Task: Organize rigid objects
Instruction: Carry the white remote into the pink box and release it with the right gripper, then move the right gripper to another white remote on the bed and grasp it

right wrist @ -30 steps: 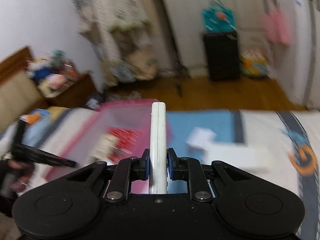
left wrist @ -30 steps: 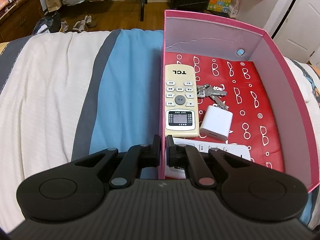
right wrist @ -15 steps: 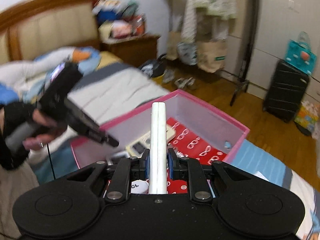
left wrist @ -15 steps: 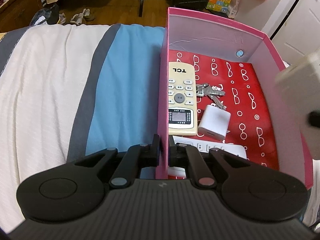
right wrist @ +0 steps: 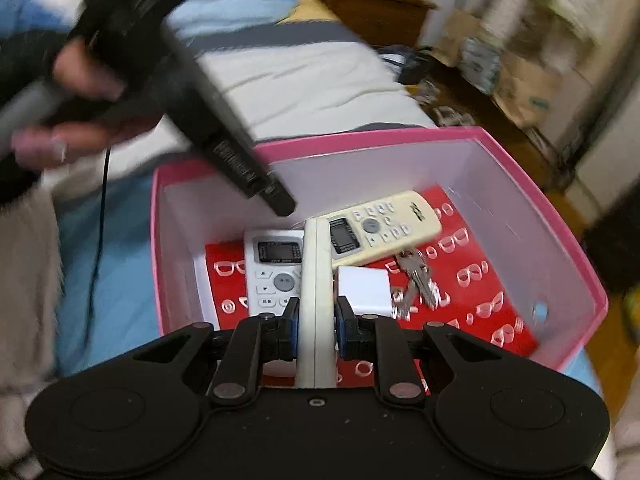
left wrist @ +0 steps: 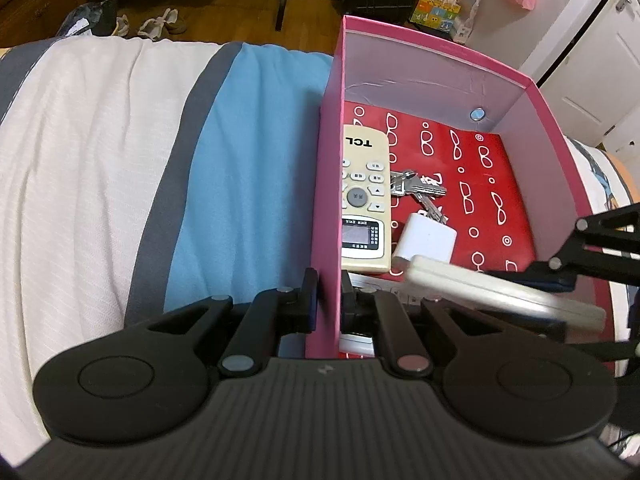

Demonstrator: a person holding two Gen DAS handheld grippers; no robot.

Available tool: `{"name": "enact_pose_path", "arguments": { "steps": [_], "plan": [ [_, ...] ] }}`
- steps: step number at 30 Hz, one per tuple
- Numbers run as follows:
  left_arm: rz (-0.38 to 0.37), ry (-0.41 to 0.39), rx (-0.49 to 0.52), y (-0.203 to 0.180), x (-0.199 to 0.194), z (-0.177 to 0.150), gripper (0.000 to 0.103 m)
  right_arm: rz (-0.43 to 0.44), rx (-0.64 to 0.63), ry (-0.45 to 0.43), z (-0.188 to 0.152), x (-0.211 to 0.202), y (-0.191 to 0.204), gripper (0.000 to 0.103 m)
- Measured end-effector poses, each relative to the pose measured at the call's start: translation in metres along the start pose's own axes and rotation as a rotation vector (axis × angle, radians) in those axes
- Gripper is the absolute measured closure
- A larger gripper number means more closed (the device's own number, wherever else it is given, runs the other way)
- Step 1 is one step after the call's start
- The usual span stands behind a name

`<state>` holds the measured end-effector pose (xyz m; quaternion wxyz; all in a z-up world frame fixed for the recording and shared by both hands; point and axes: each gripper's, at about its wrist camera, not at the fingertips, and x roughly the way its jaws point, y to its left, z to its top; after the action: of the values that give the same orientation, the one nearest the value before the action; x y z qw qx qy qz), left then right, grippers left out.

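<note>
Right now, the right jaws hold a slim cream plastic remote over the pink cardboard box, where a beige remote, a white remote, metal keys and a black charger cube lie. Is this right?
Not quite: the charger cube is white, not black, as the right wrist view shows. The rest stands: slim cream remote, beige remote, white remote, keys, pink box.

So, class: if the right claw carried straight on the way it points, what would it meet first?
Probably the white remote on the pink box's floor, just ahead of the cream slab the right claw grips; blur leaves depth uncertain.
</note>
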<state>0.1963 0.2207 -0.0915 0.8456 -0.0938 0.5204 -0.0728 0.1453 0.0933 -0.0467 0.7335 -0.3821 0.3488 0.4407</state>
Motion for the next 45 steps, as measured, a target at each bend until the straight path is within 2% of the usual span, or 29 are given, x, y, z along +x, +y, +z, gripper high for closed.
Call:
{"name": "enact_pose_path", "arguments": {
  "steps": [2,6,9,11,17,20,23,25,28,34,39,45],
  "plan": [
    [0.004,0.000,0.007,-0.001,0.001,0.000,0.095,-0.019,-0.083,0.000,0.003,0.001,0.010,0.083],
    [0.001,0.003,-0.002,0.000,0.001,0.001,0.095,-0.018,-0.117,0.004,0.006,0.001,0.009,0.083],
    [0.004,0.003,0.000,0.000,0.001,0.001,0.095,0.050,-0.100,0.006,0.009,0.004,0.005,0.083],
    [0.003,0.005,-0.002,0.001,0.002,0.001,0.095,0.062,-0.084,0.011,0.009,0.004,0.004,0.082],
    [0.007,0.003,0.006,-0.001,0.002,0.001,0.095,0.191,0.119,0.016,0.008,0.003,-0.017,0.073],
    [0.006,0.003,0.005,-0.001,0.002,0.001,0.095,0.267,0.230,0.007,0.006,-0.001,-0.027,0.062],
    [0.006,0.004,0.005,-0.001,0.002,0.001,0.095,0.352,0.335,0.014,0.003,-0.004,-0.035,0.061],
    [0.006,0.007,0.005,-0.002,0.002,0.001,0.095,0.364,0.390,0.004,-0.002,-0.010,-0.040,0.061],
    [0.005,0.007,0.003,-0.001,0.002,0.001,0.095,0.339,0.482,-0.042,-0.012,-0.030,-0.052,0.061],
    [0.007,0.008,0.002,-0.002,0.001,0.001,0.095,0.211,0.719,-0.148,-0.051,-0.095,-0.083,0.057],
    [0.011,0.020,0.017,-0.002,0.001,0.002,0.095,0.046,0.887,-0.091,-0.099,-0.117,-0.103,0.055],
    [0.010,0.027,0.018,-0.003,0.002,0.003,0.095,-0.003,1.155,-0.069,-0.167,-0.115,-0.122,0.053]
  ]
}}
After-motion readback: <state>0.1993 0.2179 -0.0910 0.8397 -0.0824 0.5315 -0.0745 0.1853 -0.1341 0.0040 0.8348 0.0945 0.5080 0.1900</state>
